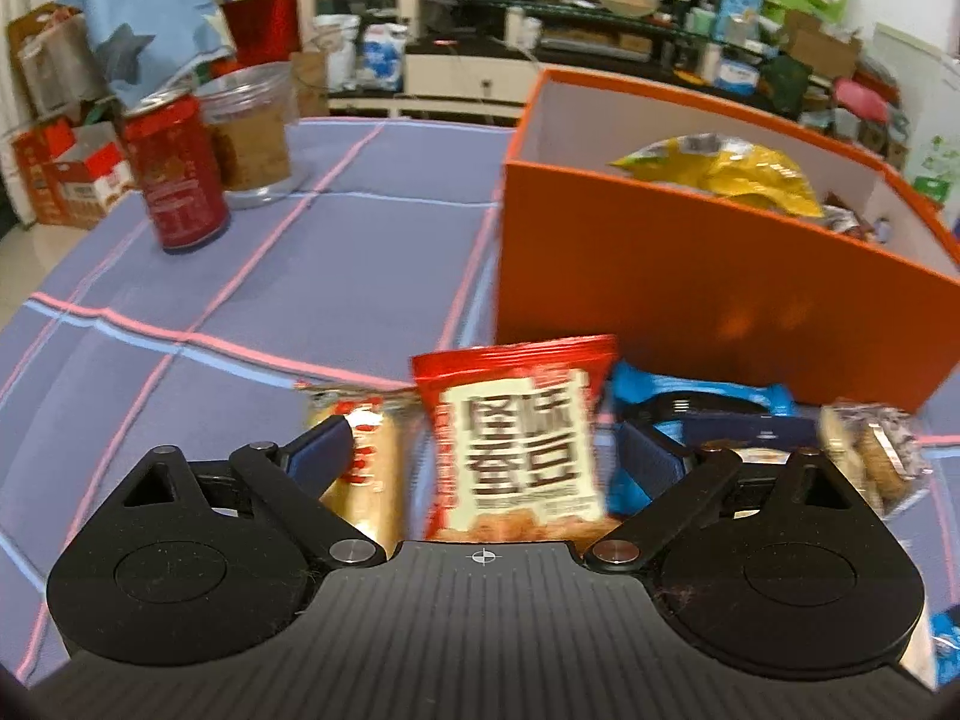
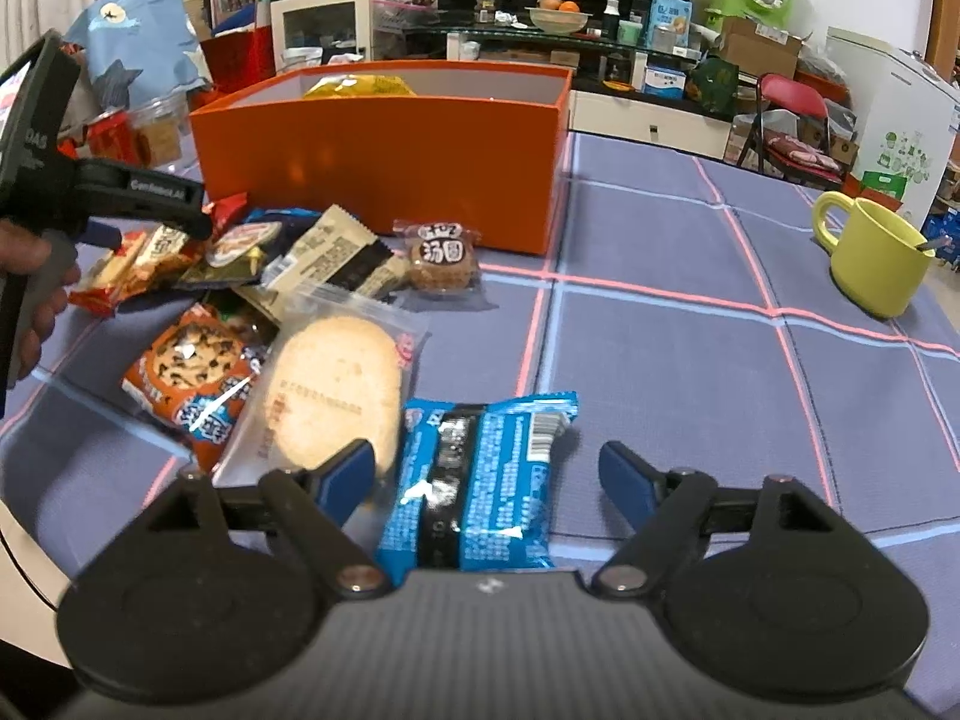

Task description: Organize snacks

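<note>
An orange box (image 1: 690, 264) stands on the table with a yellow snack bag (image 1: 726, 171) inside; it also shows in the right wrist view (image 2: 384, 156). My left gripper (image 1: 486, 450) is open around a red and white snack packet (image 1: 519, 444) in front of the box. It also shows in the right wrist view (image 2: 144, 204), over the left end of a snack pile. My right gripper (image 2: 486, 474) is open around a blue packet (image 2: 480, 480). A rice cracker pack (image 2: 336, 390), a chocolate chip cookie pack (image 2: 192, 378) and a round cookie (image 2: 441, 261) lie nearby.
A red can (image 1: 177, 174) and a clear jar (image 1: 252, 132) stand at the table's far left. A yellow-green mug (image 2: 876, 252) with a spoon stands at the right. The table has a purple checked cloth (image 2: 690, 360). Cluttered shelves stand behind.
</note>
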Demonstrator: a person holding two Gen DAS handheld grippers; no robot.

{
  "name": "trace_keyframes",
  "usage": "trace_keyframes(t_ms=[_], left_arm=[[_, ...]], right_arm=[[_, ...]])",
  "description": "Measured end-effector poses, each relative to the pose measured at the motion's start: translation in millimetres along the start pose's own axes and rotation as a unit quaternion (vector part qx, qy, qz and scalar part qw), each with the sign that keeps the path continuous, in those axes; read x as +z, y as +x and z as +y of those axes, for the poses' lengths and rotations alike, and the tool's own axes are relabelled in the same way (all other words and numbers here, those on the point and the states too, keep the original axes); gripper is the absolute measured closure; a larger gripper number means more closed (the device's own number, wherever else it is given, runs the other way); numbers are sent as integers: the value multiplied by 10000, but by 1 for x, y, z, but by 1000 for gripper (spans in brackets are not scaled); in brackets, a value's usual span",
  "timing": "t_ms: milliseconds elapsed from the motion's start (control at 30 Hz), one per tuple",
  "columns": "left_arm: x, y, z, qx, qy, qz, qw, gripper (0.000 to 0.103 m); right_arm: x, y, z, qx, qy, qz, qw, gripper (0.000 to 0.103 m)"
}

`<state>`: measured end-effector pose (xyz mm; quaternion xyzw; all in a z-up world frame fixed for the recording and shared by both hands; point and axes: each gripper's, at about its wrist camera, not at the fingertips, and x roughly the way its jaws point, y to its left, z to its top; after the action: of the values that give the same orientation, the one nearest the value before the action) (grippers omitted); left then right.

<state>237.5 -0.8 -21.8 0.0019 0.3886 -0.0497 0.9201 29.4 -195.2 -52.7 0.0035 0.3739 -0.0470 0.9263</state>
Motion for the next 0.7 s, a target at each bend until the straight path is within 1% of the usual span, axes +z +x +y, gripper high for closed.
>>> trace_keyframes(t_ms=[100,133,267,367,467,533,700], left_arm=[[-2,1,-2,-21,117,43,9999,30],[-3,2,-1,5,130,53,9999,30],[-5,4,1,172,322,22,9993,29],[-4,6,5,208,265,8,9994,29],[-2,5,2,91,184,3,9998,29],[-2,6,-3,74,259,0,9996,30],[-6,11,-16,284,629,-4,9976,29]], right_arm=[[0,2,-2,-10,32,47,10000,23],[1,3,-3,21,72,57,10000,24],[2,4,-3,64,117,75,9999,24],[2,5,-4,87,134,77,9998,24],[2,5,-4,99,126,76,9998,24],[2,5,-3,102,112,71,9999,24],[1,5,-4,116,116,72,9998,24]])
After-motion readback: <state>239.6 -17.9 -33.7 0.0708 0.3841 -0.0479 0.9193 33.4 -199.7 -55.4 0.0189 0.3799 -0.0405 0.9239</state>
